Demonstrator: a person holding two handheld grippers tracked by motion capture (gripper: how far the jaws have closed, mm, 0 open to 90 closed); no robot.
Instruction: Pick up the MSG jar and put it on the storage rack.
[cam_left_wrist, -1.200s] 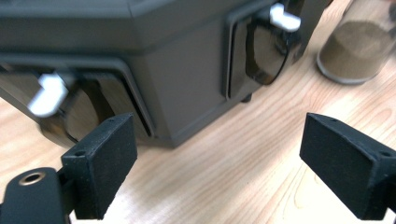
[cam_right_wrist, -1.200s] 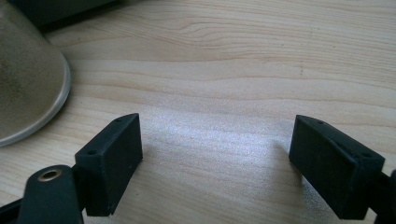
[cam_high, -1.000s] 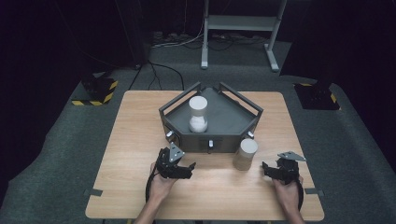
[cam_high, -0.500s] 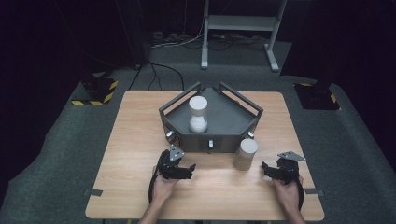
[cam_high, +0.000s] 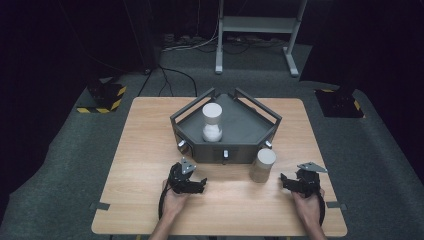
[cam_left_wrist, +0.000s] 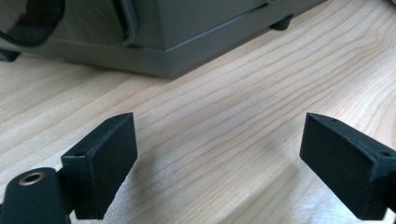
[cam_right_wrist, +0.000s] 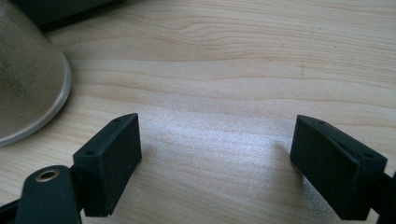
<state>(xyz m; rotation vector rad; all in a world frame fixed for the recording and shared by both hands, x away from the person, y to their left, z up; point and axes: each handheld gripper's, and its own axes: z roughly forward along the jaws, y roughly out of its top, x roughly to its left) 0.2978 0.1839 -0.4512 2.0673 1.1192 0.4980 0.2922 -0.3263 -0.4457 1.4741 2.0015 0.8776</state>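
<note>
A dark grey five-sided tray device (cam_high: 250, 131) stands at the middle of the wooden table (cam_high: 145, 130). Inside it stands a clear jar (cam_high: 212, 122) with white contents. A grey cylinder (cam_high: 262, 165) stands on the table just in front of the device's right corner. My left gripper (cam_high: 200, 184) rests near the front edge, left of centre, open with nothing between its jaws; the device's base (cam_left_wrist: 196, 42) is close ahead of it. My right gripper (cam_high: 284, 181) rests at the front right, open and empty, with the cylinder's base (cam_right_wrist: 28, 88) at its left.
Knobs sit on the device's front face (cam_high: 226, 154). Beyond the table a metal stand (cam_high: 255, 30) and cables lie on the dark floor. Black blocks with yellow-black stripes (cam_high: 105, 95) sit by the table's far corners.
</note>
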